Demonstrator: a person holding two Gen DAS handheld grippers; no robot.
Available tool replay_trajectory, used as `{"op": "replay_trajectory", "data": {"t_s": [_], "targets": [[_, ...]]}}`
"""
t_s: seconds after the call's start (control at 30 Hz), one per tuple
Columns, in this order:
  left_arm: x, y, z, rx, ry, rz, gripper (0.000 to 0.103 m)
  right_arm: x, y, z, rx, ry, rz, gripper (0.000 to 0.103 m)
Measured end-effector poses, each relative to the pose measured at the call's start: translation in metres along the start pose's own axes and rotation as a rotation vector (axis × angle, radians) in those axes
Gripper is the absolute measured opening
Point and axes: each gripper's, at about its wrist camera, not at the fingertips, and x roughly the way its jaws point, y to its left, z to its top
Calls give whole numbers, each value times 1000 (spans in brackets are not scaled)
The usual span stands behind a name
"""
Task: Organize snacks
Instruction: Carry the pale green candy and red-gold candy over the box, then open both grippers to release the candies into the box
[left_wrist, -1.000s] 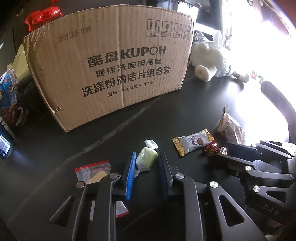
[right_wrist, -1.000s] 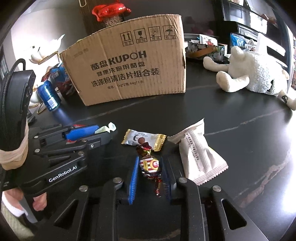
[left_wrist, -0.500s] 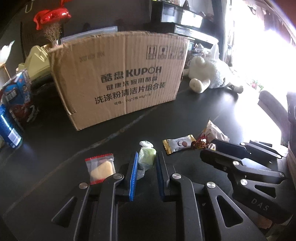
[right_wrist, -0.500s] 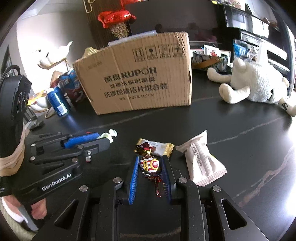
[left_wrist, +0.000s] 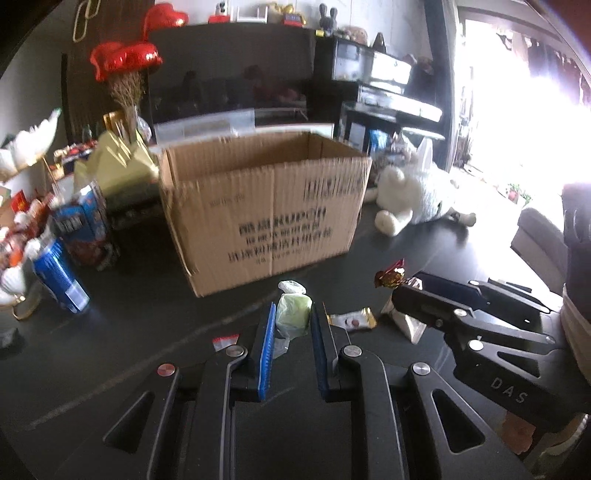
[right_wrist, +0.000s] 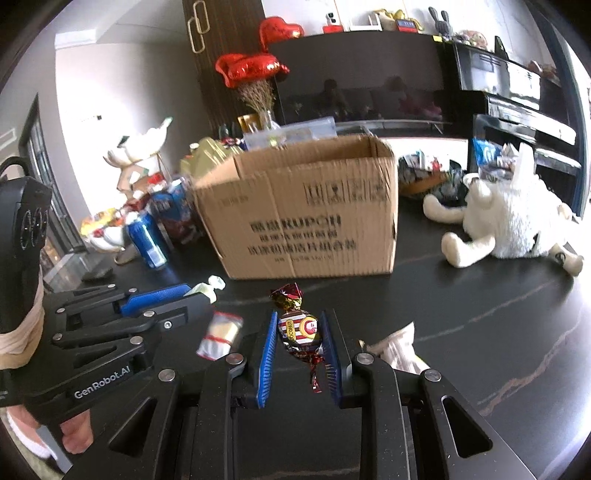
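Left gripper (left_wrist: 292, 317) clamped on green candy (left_wrist: 293, 314), blue pads (left_wrist: 266, 350) pressing both sides, white twist end sticking out in front. Right gripper (right_wrist: 299, 332) clamped on striped candy (right_wrist: 298, 330), foil-wrapped, dark red twist tail hanging below the pads (right_wrist: 267, 354), gold-red twist on top. Both grippers up off the table (right_wrist: 480, 332), pointing at the open-topped box (left_wrist: 266, 210), roughly level, side by side. Left view: right gripper (left_wrist: 402, 282) at right edge, its candy's foil tip poking up. Right view: left gripper (right_wrist: 201, 291) at left, bare hand (right_wrist: 75, 435) gripping its handle low in the corner, white cuff showing.

On table below, between the grippers: clear bag (right_wrist: 219, 334) with red strips, yellowish piece inside. Gold-edged packet (left_wrist: 351, 319) lying flat just right of left gripper's pads. White pouch (right_wrist: 399, 349) just right of right gripper, partly hidden behind its finger.

Box sits ahead of both grippers, inside not visible. Blue can (left_wrist: 61, 280) standing left of box, snack clutter behind it. Plush toy (right_wrist: 513, 218) lying right of box. Red balloons (right_wrist: 251, 68) at back. Frames motion-blurred, box print smeared.
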Motion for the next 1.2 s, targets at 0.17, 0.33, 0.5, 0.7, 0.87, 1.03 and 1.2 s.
{"op": "replay_trajectory", "data": {"t_s": [0.17, 0.33, 0.5, 0.7, 0.87, 1.03, 1.2], "targets": [[-22, 1, 17, 1, -44, 20, 20, -11, 6, 18, -3, -36, 17, 25], [-38, 5, 41, -4, -86, 27, 20, -18, 10, 47, -11, -75, 40, 25], [-46, 11, 69, -14, -122, 28, 20, -20, 14, 80, -12, -109, 58, 25], [-44, 25, 104, -43, -139, 13, 20, -13, 16, 117, -31, -130, 76, 25], [-36, 33, 126, -50, -137, 27, 20, 6, 14, 142, -47, -99, 80, 25], [-16, 45, 143, -57, -123, 38, 20, 34, 6, 164, -35, -54, 80, 25], [11, 59, 153, -86, -92, 39, 20, 59, 0, 180, -32, -29, 56, 25]]}}
